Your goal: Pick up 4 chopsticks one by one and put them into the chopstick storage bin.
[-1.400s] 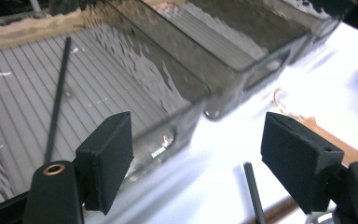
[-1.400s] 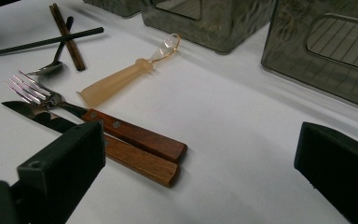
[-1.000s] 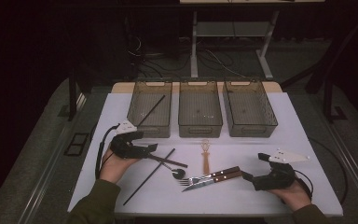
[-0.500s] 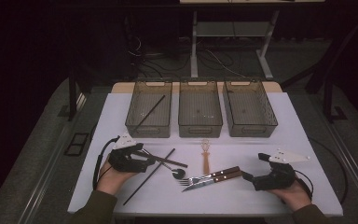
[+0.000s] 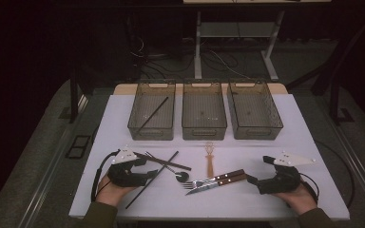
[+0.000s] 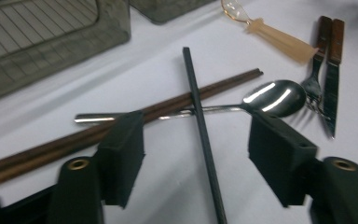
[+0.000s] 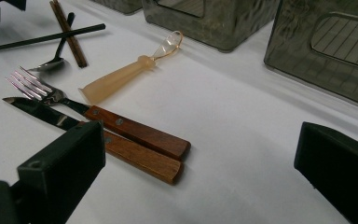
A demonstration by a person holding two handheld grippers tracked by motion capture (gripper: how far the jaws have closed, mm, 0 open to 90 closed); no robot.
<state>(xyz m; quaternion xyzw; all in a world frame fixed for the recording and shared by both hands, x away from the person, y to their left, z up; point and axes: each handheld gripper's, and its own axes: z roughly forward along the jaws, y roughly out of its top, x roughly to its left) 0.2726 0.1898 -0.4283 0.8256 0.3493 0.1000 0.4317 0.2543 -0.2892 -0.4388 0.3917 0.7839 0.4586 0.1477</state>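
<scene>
Left bin (image 5: 151, 110): one black chopstick (image 5: 152, 114) leaning inside.
Middle bin (image 5: 204, 110), right bin (image 5: 254, 109): nothing visible inside.
Left gripper (image 6: 196, 140): low over table, jaws just closing, astride black chopstick (image 6: 201, 130), not yet pinching.
Right gripper (image 7: 196, 172): resting, jaws spread, beside knife (image 7: 107, 140).

Black chopstick (image 6: 200, 126), brown-handled fork (image 7: 116, 123), silver spoon (image 6: 261, 99).
</scene>
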